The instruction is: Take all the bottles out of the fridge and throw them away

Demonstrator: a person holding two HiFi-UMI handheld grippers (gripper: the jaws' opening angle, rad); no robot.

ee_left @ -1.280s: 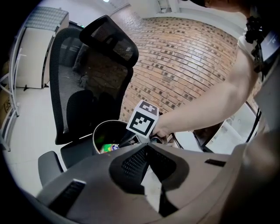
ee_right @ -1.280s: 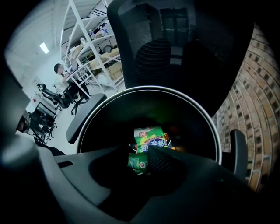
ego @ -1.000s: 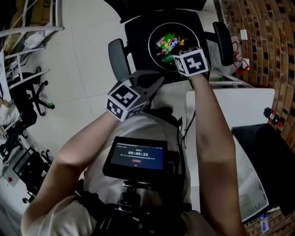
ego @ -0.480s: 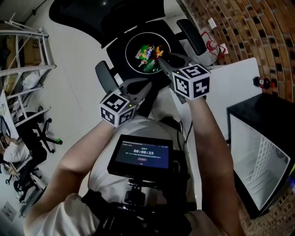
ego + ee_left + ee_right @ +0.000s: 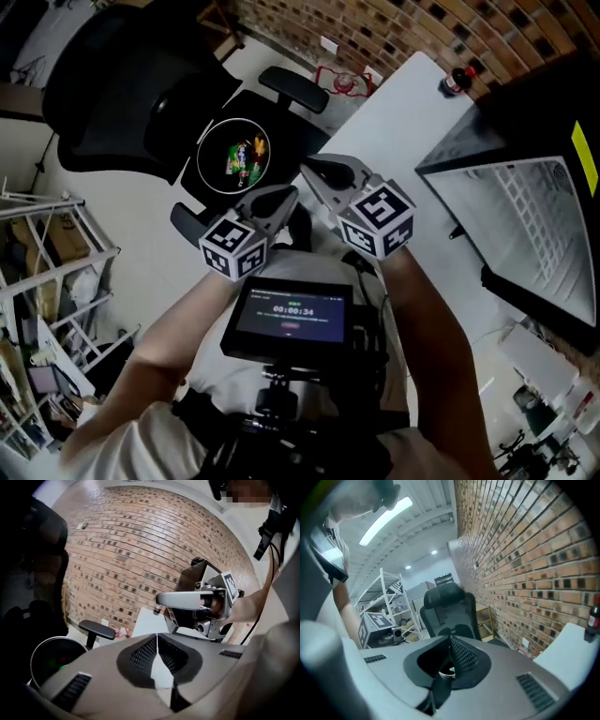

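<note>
Left gripper [image 5: 292, 193] first: jaws pressed together, nothing pinched between them. Right gripper [image 5: 307, 169] is the same story. Its jaws have just been closing and now they meet with nothing between them. Both tools hang in the air on the near side of the bin [image 5: 199, 159], tips aimed roughly its way, right gripper a touch further right of it than the left. Neither touches anything.

The bin sits on the seat of a chair [image 5: 117, 94], and inside it lie the bottles [image 5: 240, 157], a jumble of green and bright labels. How many, I cannot tell.

One more bottle [image 5: 457, 81], dark with a red cap, stands upright well to the right of the bin, at the far end of the table [image 5: 403, 117] against the brick wall [image 5: 394, 37]. It is well apart from both grippers. Further right of the bin again is the fridge [image 5: 530, 202], showing a white wire shelf; no bottle shows in it from here.

Handling, as a judgement: these look like small drink bottles, probably light, with smooth round walls that could slide between the pads. If plastic, they would give under a hard squeeze. The capped one looks stiffer, though glass or plastic I cannot say. Take hold across the middle of the body, jaws square to it, not up at the narrow neck. A firm, moderate pinch should do.
</note>
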